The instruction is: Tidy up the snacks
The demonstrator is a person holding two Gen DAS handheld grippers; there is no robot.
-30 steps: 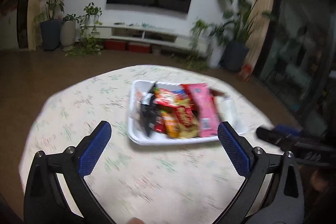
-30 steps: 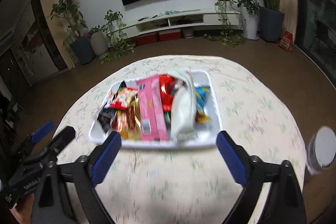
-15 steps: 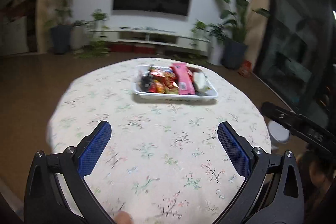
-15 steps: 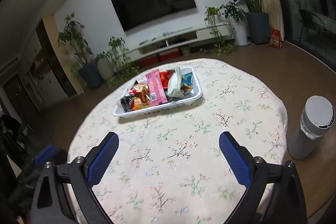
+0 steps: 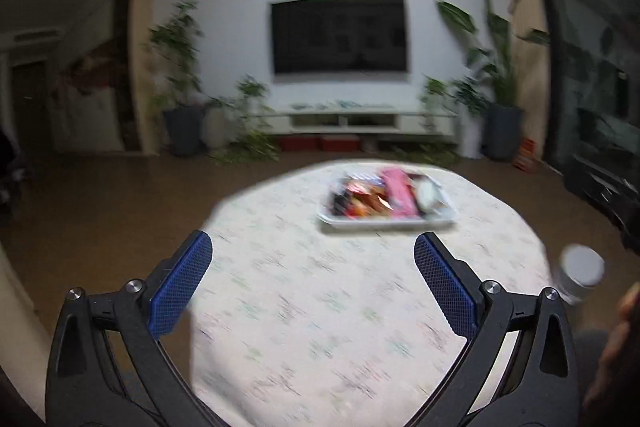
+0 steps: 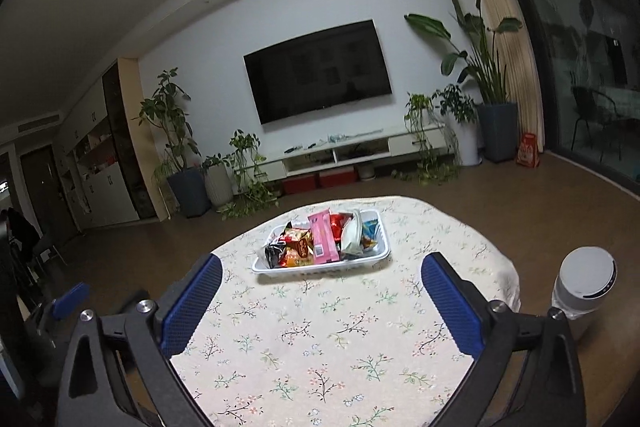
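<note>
A white tray (image 6: 376, 258) full of snack packets stands at the far side of a table with a floral cloth (image 6: 332, 339). Among the packets are a pink one (image 6: 323, 237), a white one (image 6: 352, 233) and red and orange ones (image 6: 296, 247). The tray also shows, blurred, in the left wrist view (image 5: 384, 223). My left gripper (image 5: 312, 279) is open and empty, well back from the tray. My right gripper (image 6: 320, 291) is open and empty, also back from the tray over the table's near half. The left gripper's blue tip shows in the right wrist view (image 6: 70, 301).
A grey-white cylinder (image 6: 582, 291) stands off the table's right edge; it also shows in the left wrist view (image 5: 578, 273). Beyond the table are brown floor, potted plants (image 6: 176, 147), a low TV bench (image 6: 360, 155) and a wall TV.
Both grippers have pulled back and up from the tray, which now looks small and far. Both stayed open and empty. The tray has not moved.
</note>
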